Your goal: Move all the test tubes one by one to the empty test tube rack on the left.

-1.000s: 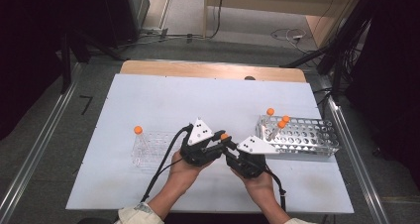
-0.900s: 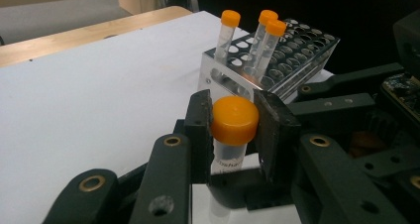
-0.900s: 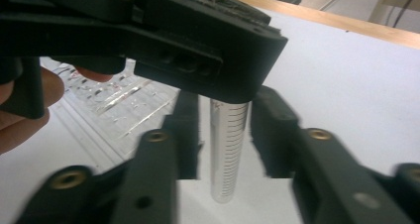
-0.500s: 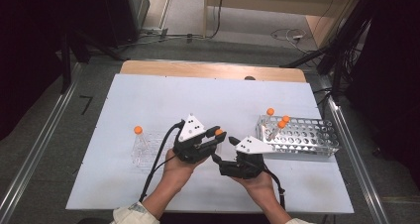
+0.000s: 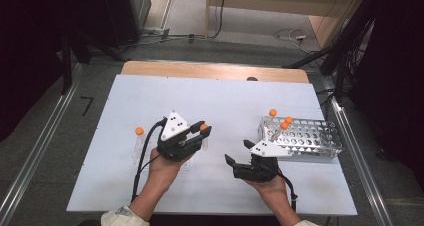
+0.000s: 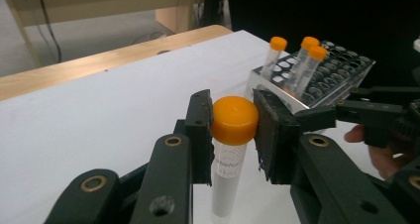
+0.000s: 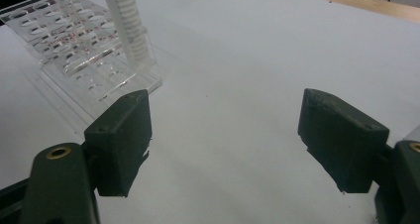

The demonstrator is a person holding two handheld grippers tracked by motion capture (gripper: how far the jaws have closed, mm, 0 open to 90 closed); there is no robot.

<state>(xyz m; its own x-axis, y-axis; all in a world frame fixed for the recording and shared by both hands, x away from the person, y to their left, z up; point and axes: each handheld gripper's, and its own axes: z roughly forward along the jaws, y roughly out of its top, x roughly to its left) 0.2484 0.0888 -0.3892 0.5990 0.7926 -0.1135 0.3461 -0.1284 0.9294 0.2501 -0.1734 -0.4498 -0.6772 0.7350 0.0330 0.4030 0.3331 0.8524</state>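
My left gripper (image 5: 201,132) is shut on a clear tube with an orange cap (image 5: 203,127); its pads clamp the cap (image 6: 235,120) and the tube hangs upright below, above the white table. My right gripper (image 5: 237,152) stands open just to its right, its jaws having just been opening, with nothing between them (image 7: 223,135). A metal rack (image 5: 312,138) at the right holds three orange-capped tubes (image 5: 280,122). A clear plastic rack (image 5: 136,151) at the left holds one orange-capped tube (image 5: 139,131).
The white table top (image 5: 225,101) ends in a wooden strip (image 5: 215,71) at the back. Metal rails run along both sides of the table. The clear rack (image 7: 74,50) and its tube (image 7: 126,26) lie ahead of my right jaws.
The two grippers were together at the middle around the tube. The right jaws have opened, and the left gripper has moved left and up with the tube.
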